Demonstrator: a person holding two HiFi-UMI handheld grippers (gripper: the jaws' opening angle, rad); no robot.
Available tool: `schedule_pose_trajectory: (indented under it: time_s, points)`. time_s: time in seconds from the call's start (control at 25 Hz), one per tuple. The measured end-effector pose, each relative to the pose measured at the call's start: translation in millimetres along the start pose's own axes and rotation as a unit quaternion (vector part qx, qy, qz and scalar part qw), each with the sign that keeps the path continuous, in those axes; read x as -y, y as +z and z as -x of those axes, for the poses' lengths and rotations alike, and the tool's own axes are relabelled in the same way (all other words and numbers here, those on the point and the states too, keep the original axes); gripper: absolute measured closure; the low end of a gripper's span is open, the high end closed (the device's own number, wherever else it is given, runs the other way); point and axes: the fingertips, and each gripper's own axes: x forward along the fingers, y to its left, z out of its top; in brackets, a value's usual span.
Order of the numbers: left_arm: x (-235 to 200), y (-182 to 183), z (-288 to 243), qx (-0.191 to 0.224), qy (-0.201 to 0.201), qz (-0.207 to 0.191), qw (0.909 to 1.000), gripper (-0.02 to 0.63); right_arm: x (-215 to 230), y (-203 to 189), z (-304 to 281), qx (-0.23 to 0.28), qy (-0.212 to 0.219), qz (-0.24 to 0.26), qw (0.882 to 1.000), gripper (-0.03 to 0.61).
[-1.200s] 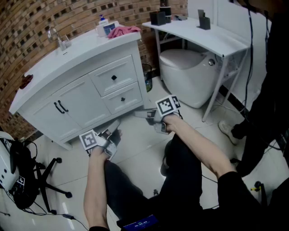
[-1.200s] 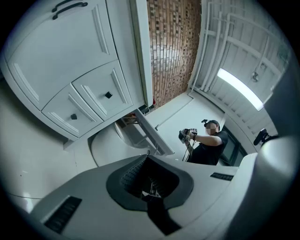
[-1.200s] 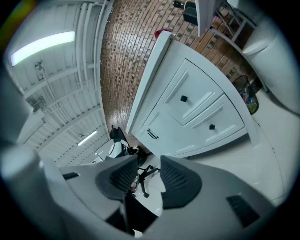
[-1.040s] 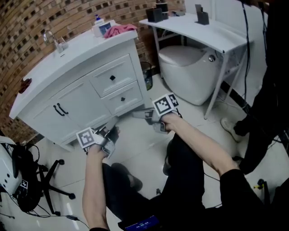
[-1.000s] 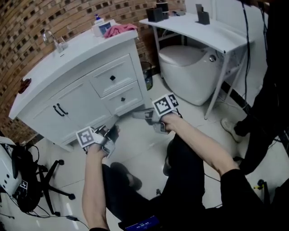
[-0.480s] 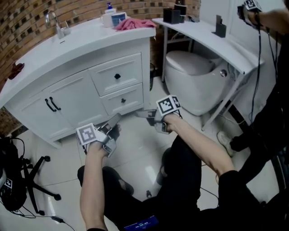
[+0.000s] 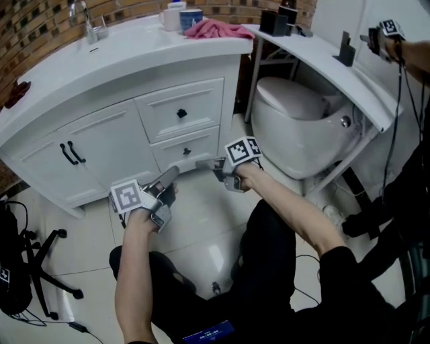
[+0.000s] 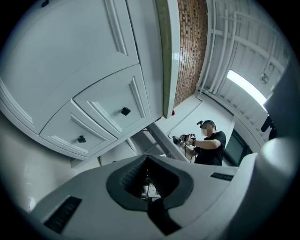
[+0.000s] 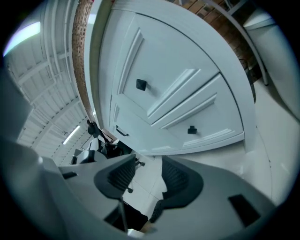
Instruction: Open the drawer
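Observation:
The white vanity (image 7: pixel 121 67) has two drawers, both closed. The upper drawer (image 7: pixel 195 101) and the lower drawer (image 7: pixel 168 149) each carry a small black knob. My right gripper (image 7: pixel 203 164) hovers low over the floor just in front of the lower drawer, touching nothing. Its jaws are opening and nothing is between them (image 9: pixel 147 176). The lower drawer's knob (image 9: pixel 191 130) lies ahead of it, to the right. My left gripper (image 7: pixel 168 177) points at the cabinet's base to the left. Its pads (image 8: pixel 133 172) stand a narrow gap apart and hold nothing.
A toilet (image 7: pixel 295 124) stands right of the vanity under a white shelf (image 7: pixel 322 54). On the counter lie a pink cloth (image 7: pixel 215 28) and a faucet (image 7: pixel 84 17). Cabinet doors with black handles (image 7: pixel 67 153) are at left. A chair base (image 7: pixel 40 262) is at lower left. Another person (image 8: pixel 208 143) stands beyond.
Both grippers have moved closer to the vanity and lower. The right one now sits close below the lower drawer. The head view has swung towards the cabinet front.

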Motion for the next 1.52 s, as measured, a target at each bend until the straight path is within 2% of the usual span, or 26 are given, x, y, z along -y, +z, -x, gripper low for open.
schedule_pose_trajectory:
  time_s: [0.2,0.4,0.64,0.76,0.88,1.0,1.16,1.36,1.52]
  points:
    - [-13,11,-5,-0.002,0.005,-0.011,0.9999,0.624,37,31,-22,-0.002,-0.033,-0.003,0.999,0.373]
    - [-23,19,-13,-0.004,0.000,-0.015,0.9999,0.624,64,51,-47,-0.005,-0.046,-0.008,0.999,0.371]
    - [-42,29,-19,-0.008,0.016,-0.017,0.9997,0.624,102,45,-71,-0.029,-0.069,-0.017,0.997,0.349]
    - [-55,32,-18,0.002,0.020,0.011,0.9997,0.624,121,48,-81,-0.032,-0.093,-0.016,0.995,0.347]
    - [-59,40,-18,0.004,0.025,-0.001,0.9997,0.624,135,52,-92,-0.032,-0.105,-0.022,0.994,0.347]
    - [-62,42,-19,0.004,0.023,-0.002,0.9997,0.624,142,56,-101,-0.023,-0.109,-0.023,0.993,0.347]
    - [-62,49,-20,-0.004,0.027,-0.028,0.9992,0.624,145,67,-106,-0.008,-0.104,-0.025,0.994,0.350]
    - [-58,47,-24,-0.005,0.013,-0.025,0.9996,0.624,154,65,-96,0.002,-0.098,-0.079,0.992,0.356]
    - [-55,46,-27,-0.007,0.010,-0.027,0.9996,0.624,153,67,-90,0.020,-0.097,-0.104,0.990,0.359]
